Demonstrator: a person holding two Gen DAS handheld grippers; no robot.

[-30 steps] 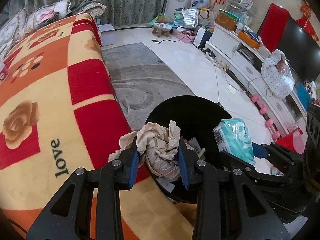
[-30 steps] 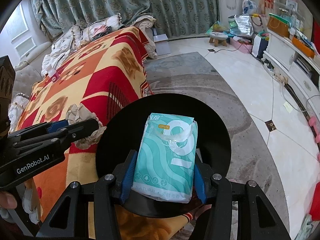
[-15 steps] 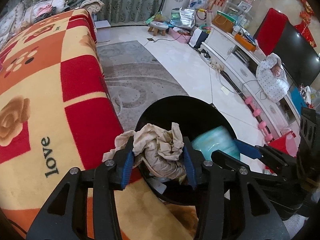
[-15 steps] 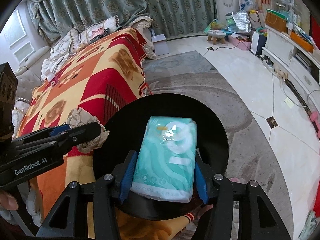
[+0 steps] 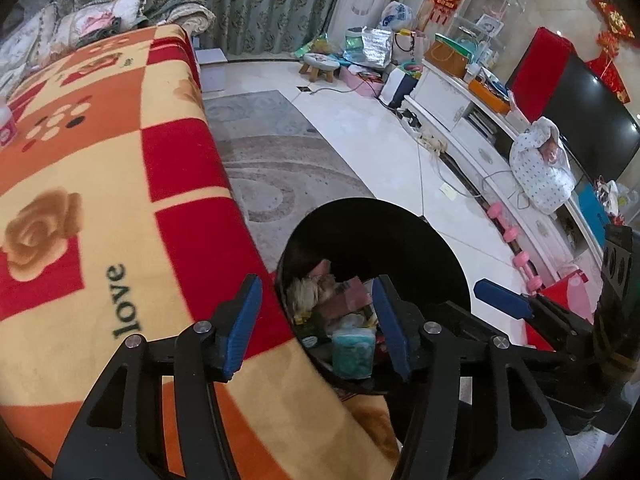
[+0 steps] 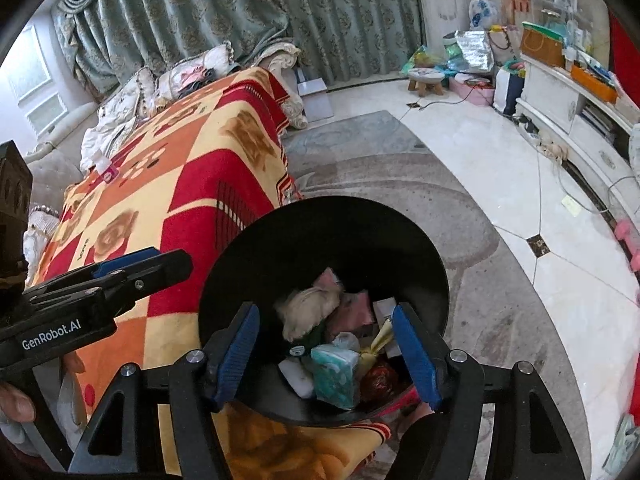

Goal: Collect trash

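1. Your round black plastic bin [image 6: 320, 232] hides its near rim behind your right gripper's black frame.
2. The teal tissue pack [image 6: 334, 376] looks blurred; its print is unreadable.
3. Beneath it, the trash pieces overlap and you cannot tell them apart.
4. The picture edge crops the black television [image 5: 592, 128].

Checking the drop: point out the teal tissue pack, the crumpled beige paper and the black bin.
teal tissue pack [image 6: 334, 376], right wrist view, front face.
crumpled beige paper [image 6: 308, 312], right wrist view, middle.
black bin [image 6: 320, 240], right wrist view, inner wall.

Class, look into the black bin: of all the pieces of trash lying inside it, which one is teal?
The tissue pack in patterned teal wrap, lying at the near side of the black bin. The crumpled paper wad is beige, and the wrapper beside it is pink.
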